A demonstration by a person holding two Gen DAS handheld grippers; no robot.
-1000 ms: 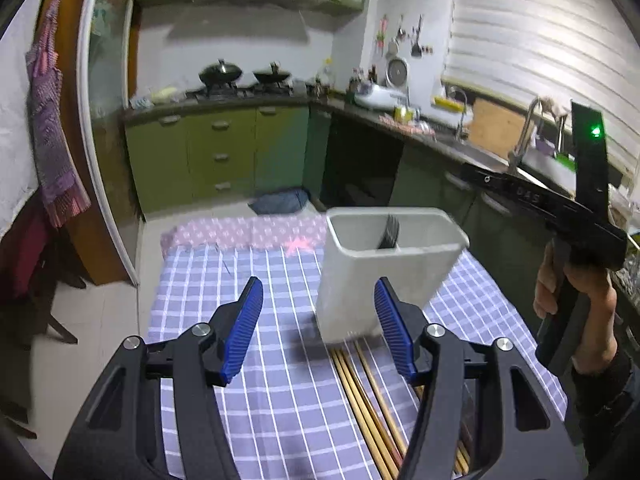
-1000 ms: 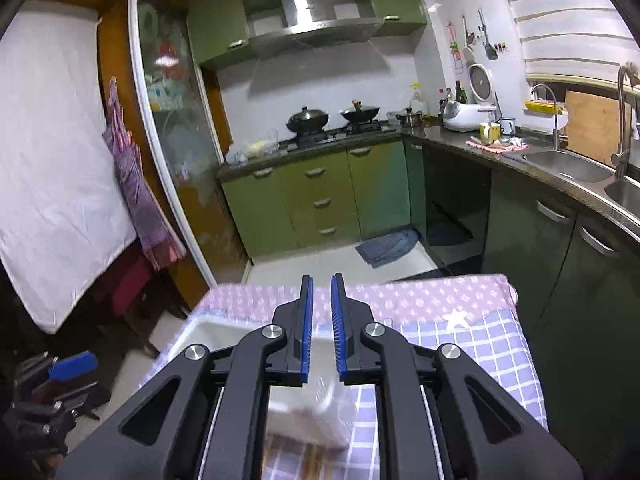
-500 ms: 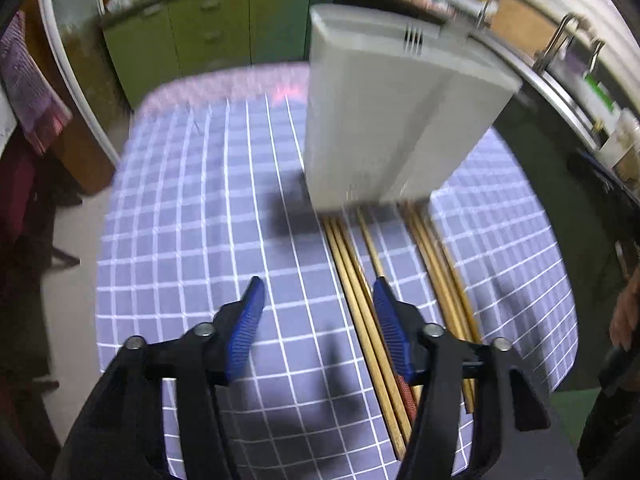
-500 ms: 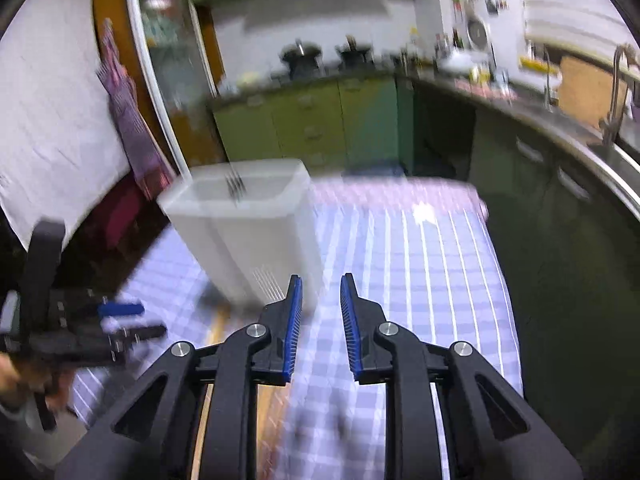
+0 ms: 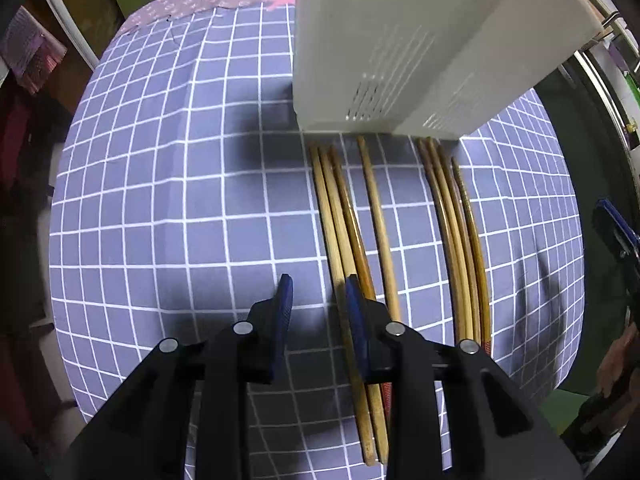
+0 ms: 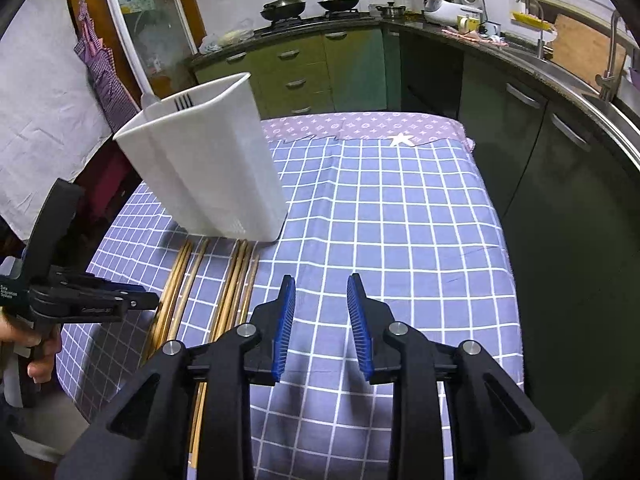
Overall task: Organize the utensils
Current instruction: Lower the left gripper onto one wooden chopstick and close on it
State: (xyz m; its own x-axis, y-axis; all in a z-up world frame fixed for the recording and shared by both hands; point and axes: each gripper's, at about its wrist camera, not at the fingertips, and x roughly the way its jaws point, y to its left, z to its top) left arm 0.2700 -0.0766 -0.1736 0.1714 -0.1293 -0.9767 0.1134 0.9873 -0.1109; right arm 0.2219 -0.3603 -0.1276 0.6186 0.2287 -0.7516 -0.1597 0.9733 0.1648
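Observation:
Several wooden chopsticks lie side by side on the checked tablecloth, their far ends against a white utensil holder. My left gripper points steeply down over their near part. Its jaws are closing, with the leftmost chopstick just inside the right finger and no pad pressing on it. In the right wrist view the holder stands upright with fork tines showing at its rim, and the chopsticks lie in front of it. My right gripper hovers over bare cloth to their right, jaws opening, nothing between them.
The blue checked cloth covers a small table with a pink cloth at its far end. Green cabinets, a stove with pots and a sink counter run behind and to the right. A hand holds the left gripper.
Both grippers have sunk and tipped down toward the table. The left jaws have narrowed over the chopsticks. The right jaws have gone from shut to a small gap.

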